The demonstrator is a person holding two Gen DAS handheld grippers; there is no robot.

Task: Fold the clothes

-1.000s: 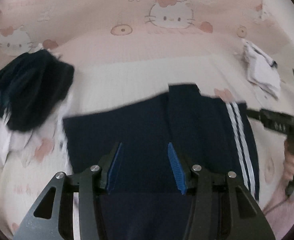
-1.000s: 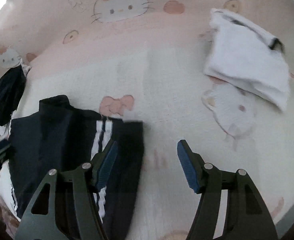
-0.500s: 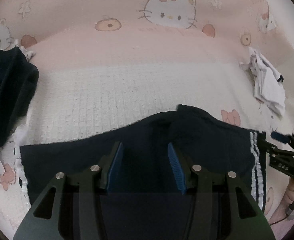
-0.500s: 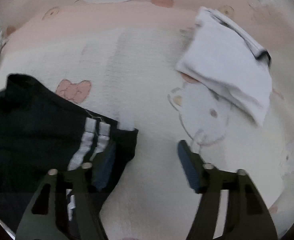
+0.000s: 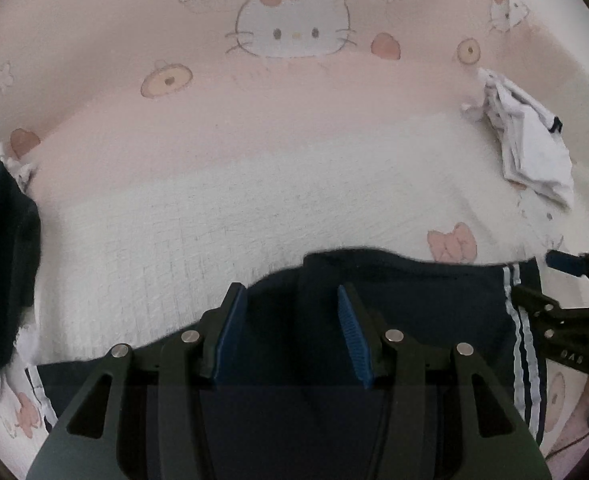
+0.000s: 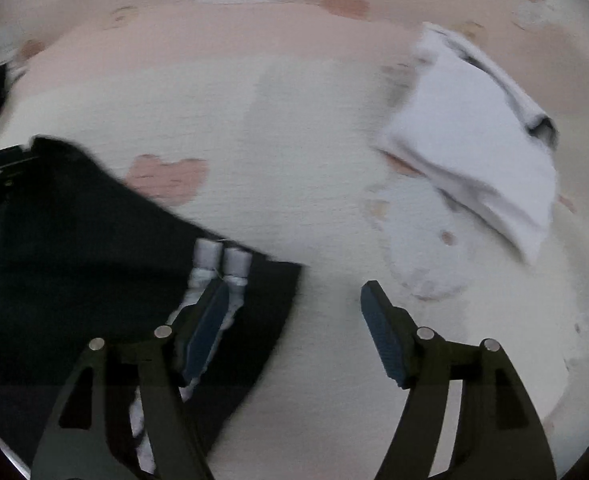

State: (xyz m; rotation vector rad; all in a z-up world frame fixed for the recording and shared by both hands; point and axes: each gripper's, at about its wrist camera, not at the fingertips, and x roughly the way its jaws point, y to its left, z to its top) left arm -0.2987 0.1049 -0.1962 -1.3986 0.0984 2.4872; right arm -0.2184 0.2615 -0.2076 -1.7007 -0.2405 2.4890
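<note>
Navy garment (image 5: 414, 304) w/ 2 white side stripes lies spread near the front edge of the bed (image 5: 254, 200), prob. laid flat so it folds clean. Left gripper (image 5: 292, 332) hangs over its middle, jaws apart, nothing between them. Right gripper (image 6: 294, 332) sits wide at the striped corner, 1 finger over the stripes, the other over bare sheet, looks set to pinch that edge. Folded white piece (image 6: 474, 160) waits toward the right edge; dark heap (image 5: 2, 272) at the left edge.
</note>
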